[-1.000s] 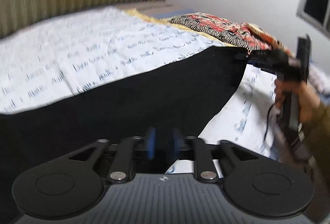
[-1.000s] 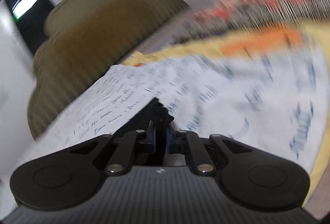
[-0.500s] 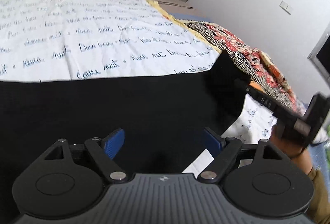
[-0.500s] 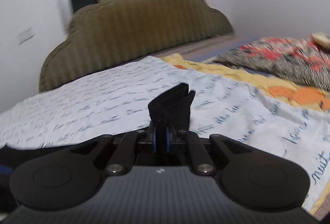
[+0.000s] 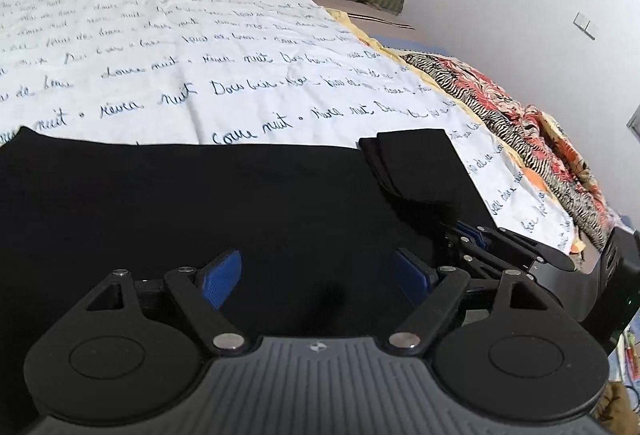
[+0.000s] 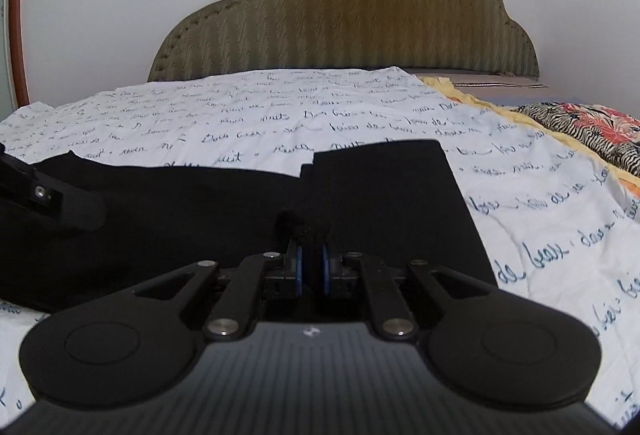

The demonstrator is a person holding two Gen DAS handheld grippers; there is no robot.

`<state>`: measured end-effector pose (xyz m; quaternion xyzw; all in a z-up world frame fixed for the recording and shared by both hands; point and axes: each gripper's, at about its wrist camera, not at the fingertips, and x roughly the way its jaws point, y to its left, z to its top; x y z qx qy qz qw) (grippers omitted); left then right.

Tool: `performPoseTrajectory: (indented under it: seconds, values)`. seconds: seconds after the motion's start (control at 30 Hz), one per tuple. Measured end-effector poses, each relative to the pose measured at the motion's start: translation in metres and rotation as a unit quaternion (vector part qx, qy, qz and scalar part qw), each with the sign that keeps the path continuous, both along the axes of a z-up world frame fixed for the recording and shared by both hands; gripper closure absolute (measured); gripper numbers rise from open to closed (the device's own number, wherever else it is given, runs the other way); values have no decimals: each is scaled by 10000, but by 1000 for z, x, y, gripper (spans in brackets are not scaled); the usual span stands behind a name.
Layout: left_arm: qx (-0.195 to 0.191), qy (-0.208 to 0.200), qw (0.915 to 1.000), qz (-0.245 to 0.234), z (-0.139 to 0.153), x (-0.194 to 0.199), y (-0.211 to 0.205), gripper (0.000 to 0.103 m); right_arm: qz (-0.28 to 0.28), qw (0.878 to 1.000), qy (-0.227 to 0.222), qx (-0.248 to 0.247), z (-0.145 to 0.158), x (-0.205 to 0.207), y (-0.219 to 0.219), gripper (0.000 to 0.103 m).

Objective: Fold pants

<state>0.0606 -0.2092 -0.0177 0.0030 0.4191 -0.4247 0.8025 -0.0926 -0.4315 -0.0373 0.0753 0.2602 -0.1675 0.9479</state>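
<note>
Black pants (image 5: 200, 203) lie flat across the white sheet with blue handwriting. My left gripper (image 5: 318, 275) is open and empty, just above the near edge of the pants. My right gripper (image 6: 311, 263) is shut on a fold of the pants' right end (image 6: 384, 195), low over the bed. The right gripper also shows in the left wrist view (image 5: 466, 233), pinching the cloth beside a small folded flap (image 5: 416, 163). The left gripper's finger (image 6: 44, 195) shows at the left edge of the right wrist view.
A padded olive headboard (image 6: 352, 15) stands at the far end of the bed. A zebra-and-red patterned blanket (image 5: 520, 123) lies along the right side, over a yellow sheet edge. White walls surround the bed.
My left gripper opened and let go of the pants, then settled low over them. My right gripper carried its end of the pants over and down onto the bed, still shut.
</note>
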Motion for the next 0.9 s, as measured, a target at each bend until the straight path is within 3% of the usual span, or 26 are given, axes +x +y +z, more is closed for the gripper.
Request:
performPoseTrajectory:
  seconds: [0.1, 0.27, 0.47, 0.6, 0.7, 0.73, 0.8, 0.83, 0.9]
  values:
    - [-389, 647, 9970, -166, -3, 11, 0, 20, 31, 9998, 2, -196, 3, -1, 8, 92]
    - [-919, 1884, 9777, -121, -21, 32, -8, 20, 420, 9900, 197, -1330, 7, -6, 39, 92]
    - [-1379, 2392, 9608, 270, -35, 45, -12, 20, 880, 9784, 172, -1862, 8, -14, 74, 92]
    - [-1629, 2542, 9519, 517, -38, 52, -12, 20, 1048, 9775, 81, -1827, 12, -18, 88, 92]
    - [-1667, 2580, 9499, 585, -38, 54, -13, 22, 1116, 9775, 38, -1787, 15, -18, 98, 92]
    - [-1675, 2581, 9495, 613, -38, 54, -13, 24, 1145, 9777, 27, -1761, 15, -18, 100, 92]
    - [-1656, 2546, 9508, 619, -38, 54, -13, 49, 1195, 9773, 1, -1748, 17, -19, 107, 92]
    - [-1620, 2547, 9513, 620, -39, 55, -14, 54, 1221, 9772, -5, -1736, 17, -19, 109, 92]
    - [-1567, 2562, 9517, 635, -42, 56, -13, 76, 1249, 9768, -11, -1742, 17, -19, 113, 92]
